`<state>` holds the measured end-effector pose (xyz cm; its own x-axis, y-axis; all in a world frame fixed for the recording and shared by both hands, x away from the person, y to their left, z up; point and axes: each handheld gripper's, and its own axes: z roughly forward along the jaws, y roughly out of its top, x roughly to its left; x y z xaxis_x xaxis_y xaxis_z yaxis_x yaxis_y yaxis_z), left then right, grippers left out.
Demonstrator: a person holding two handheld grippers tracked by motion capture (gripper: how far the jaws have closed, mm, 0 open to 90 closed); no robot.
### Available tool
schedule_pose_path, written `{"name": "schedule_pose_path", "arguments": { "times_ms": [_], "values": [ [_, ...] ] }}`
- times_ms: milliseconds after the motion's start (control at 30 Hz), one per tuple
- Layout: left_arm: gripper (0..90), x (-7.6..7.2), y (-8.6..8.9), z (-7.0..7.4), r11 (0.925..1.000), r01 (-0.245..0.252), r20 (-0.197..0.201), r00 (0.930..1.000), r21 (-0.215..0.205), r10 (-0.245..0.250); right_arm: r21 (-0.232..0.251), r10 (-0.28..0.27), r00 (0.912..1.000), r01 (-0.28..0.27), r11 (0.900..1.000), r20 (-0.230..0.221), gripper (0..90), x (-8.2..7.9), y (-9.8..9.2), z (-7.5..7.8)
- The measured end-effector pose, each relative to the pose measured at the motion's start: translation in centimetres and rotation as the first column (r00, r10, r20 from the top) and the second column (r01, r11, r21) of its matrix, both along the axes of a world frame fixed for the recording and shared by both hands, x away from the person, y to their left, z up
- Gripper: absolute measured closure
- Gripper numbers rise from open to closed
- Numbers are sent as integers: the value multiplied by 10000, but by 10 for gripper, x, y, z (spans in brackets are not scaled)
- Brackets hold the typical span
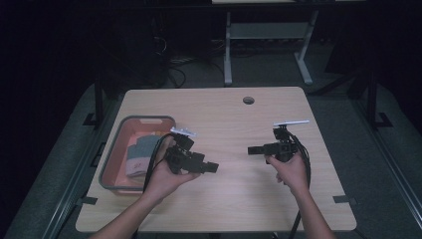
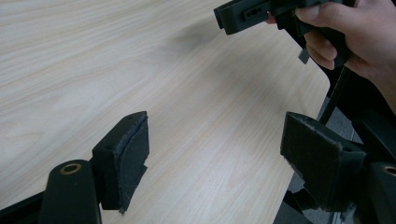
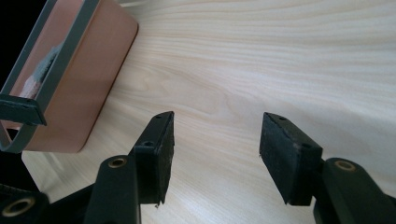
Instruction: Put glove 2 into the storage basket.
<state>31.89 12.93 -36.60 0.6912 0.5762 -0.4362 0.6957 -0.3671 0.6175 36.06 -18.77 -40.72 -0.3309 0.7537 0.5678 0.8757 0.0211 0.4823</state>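
Two hand-held grippers hover over a light wooden table (image 1: pixel 224 114). My left gripper (image 1: pixel 213 167) points right, held in the person's left hand beside the bin; in the left gripper view (image 2: pixel 215 149) its jaws stand wide apart with only bare table between them. My right gripper (image 1: pixel 252 150) points left toward it, and the right gripper view (image 3: pixel 215 144) shows its jaws apart and empty too. The left gripper view also catches the right gripper's body (image 2: pixel 243 14) in the person's hand at the top right.
A salmon bin with a grey rim (image 1: pixel 115 130) stands at the table's left and holds folded grey and pink cloth (image 1: pixel 138 155); its side (image 3: pixel 88 88) fills the left of the right gripper view. A round cable hole (image 1: pixel 248 100) sits near the far edge.
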Motion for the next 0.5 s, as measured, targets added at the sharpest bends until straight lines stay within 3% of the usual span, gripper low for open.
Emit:
{"name": "schedule_pose_path", "arguments": {
  "times_ms": [400, 500],
  "values": [
    [238, -7, -13, -12, 9992, 311, -204, 9993, -232, -316, -106, -290, 9995, 288, 9995, -140, 439, -11, -20, -11],
    [236, -10, -16, -16, 9991, 406, -114, 9991, -117, -407, -158, -279, 9995, 277, 9995, -166, 429, -16, -22, -16]
  ]
}}
